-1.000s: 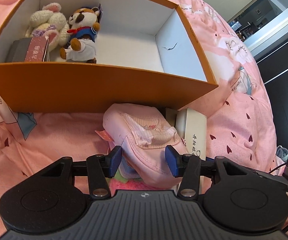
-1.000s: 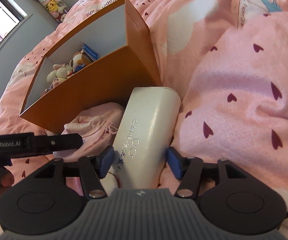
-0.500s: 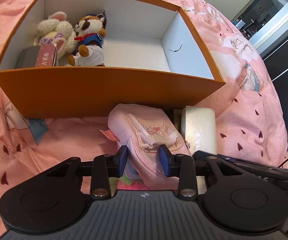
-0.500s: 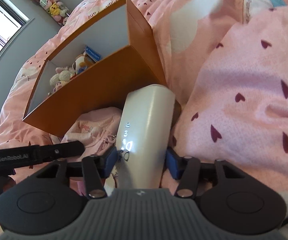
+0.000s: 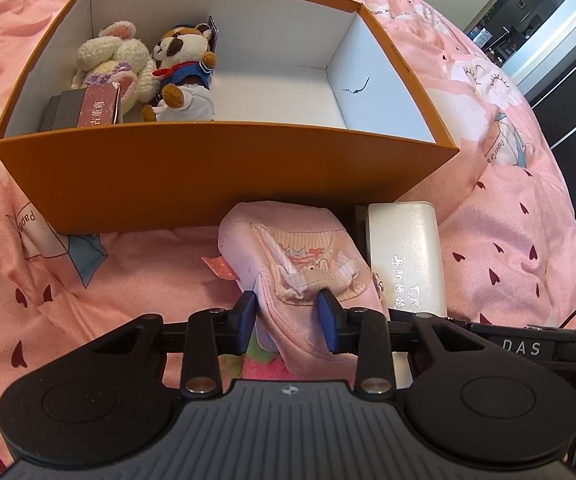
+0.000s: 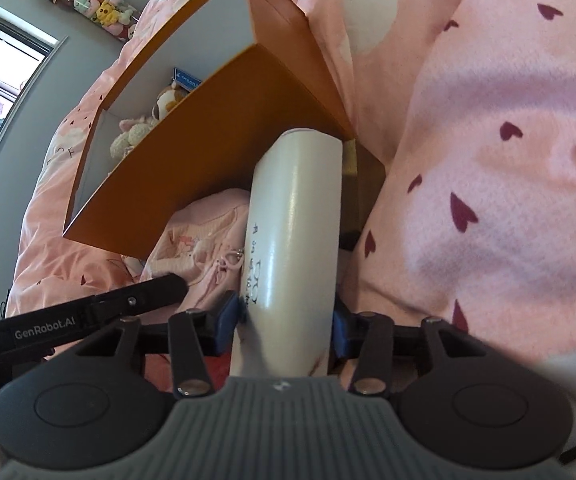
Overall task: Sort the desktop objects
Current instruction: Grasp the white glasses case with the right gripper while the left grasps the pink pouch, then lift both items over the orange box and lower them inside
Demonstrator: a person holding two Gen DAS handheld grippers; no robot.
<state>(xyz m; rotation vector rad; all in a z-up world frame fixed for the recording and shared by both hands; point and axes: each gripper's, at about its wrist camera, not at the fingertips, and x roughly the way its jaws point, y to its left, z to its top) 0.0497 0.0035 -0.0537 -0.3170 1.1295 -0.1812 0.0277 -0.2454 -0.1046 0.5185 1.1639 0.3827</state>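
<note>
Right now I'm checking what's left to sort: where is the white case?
The white case lies on the pink bedspread outside the orange box, against its near right corner, right of the pink pouch, clamped in the right gripper.

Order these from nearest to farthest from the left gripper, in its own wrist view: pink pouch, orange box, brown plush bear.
1. Pink pouch: between the left gripper pads.
2. Orange box: front wall just beyond the pouch.
3. Brown plush bear: inside the box, left part.

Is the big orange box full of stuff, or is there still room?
Still room. The orange box holds two plush toys and small packets at one end; the rest of its white floor is bare.
</note>
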